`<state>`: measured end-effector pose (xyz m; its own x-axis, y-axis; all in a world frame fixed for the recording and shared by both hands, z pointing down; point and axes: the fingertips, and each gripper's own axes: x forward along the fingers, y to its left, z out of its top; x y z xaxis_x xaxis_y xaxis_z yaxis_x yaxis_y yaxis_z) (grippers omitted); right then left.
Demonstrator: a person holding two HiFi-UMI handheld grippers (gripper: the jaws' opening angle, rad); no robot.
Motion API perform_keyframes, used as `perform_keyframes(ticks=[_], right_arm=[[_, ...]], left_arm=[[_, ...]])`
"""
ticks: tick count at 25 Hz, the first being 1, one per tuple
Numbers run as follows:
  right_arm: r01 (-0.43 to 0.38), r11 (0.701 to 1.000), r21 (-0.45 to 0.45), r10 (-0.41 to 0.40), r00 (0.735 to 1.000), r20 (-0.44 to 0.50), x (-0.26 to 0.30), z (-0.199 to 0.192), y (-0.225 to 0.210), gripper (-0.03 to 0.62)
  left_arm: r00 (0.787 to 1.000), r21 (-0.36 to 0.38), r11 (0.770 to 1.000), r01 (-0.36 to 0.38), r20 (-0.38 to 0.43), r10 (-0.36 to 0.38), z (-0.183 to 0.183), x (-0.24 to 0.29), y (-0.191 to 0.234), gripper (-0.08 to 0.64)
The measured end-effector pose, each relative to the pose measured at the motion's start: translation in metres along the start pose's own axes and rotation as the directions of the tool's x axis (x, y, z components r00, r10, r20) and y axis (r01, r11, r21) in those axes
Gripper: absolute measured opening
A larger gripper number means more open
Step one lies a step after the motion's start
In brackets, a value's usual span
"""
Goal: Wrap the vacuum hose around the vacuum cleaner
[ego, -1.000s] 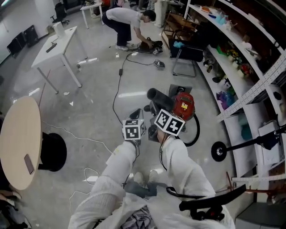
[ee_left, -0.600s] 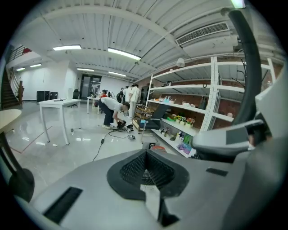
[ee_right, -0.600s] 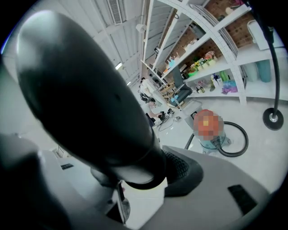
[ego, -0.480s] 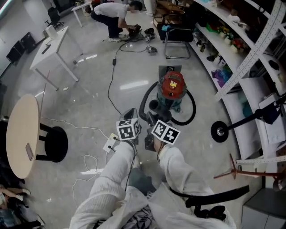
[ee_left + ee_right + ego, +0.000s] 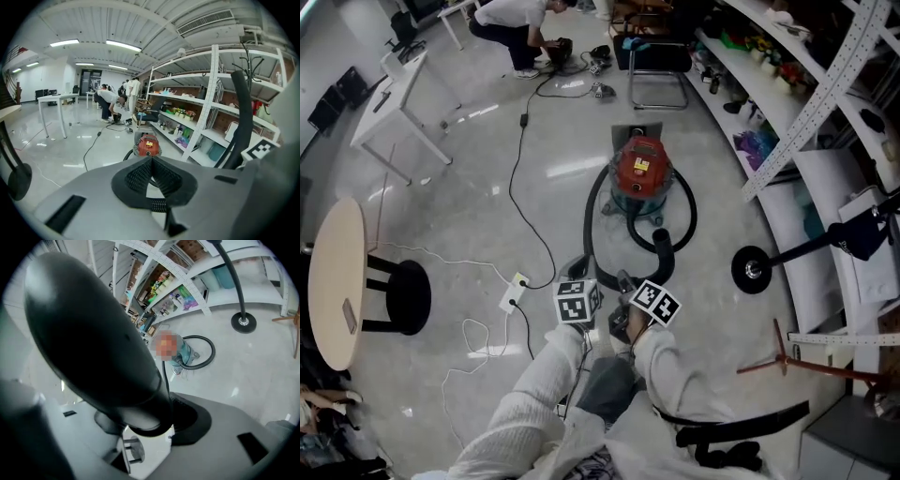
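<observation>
The right gripper (image 5: 147,427) is closed on the thick black end of the vacuum hose (image 5: 93,333), which is pinched between its jaws and rises past the camera. Just beside it, the left gripper (image 5: 150,161) is held with its jaws pressed together, and nothing can be made out between their tips. In the head view both grippers are seen side by side at the ends of white sleeves (image 5: 534,394).

From the grippers the hose is led forward along the grey floor (image 5: 469,216) in a dark arc on the left. The red vacuum cleaner (image 5: 642,169) stands well apart ahead, and a loop of hose is laid round its right side and front. To the right a round stand base (image 5: 753,270) rests by the shelving (image 5: 825,94). Farther off, a black chair (image 5: 654,66) and a crouching person (image 5: 511,19) are seen.
</observation>
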<state>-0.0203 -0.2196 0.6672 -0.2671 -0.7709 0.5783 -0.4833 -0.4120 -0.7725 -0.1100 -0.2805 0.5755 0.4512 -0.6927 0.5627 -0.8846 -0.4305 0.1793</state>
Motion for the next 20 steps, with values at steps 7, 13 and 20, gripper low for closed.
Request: perform_keyframes(ticks=[7,13,20], right_arm=[[0.030,0.999,0.042,-0.029,0.999,-0.034,0.102,0.018,-0.035,0.235],[0.073,0.996,0.043,-0.070,0.996,-0.059,0.161,0.037,-0.081,0.235],[0.206,0.968,0.146,-0.201,0.978,-0.048,0.163,0.083,-0.188,0.235]], left_arm=[[0.998,0.072,0.996,0.046,0.034,-0.048,0.000,0.083,0.037,0.000],[0.997,-0.014,0.997,0.071,-0.021,-0.071,-0.035,0.156,0.059,0.000],[0.985,-0.023,0.989,0.149,-0.086,-0.150,-0.079,0.230,0.019,0.000]])
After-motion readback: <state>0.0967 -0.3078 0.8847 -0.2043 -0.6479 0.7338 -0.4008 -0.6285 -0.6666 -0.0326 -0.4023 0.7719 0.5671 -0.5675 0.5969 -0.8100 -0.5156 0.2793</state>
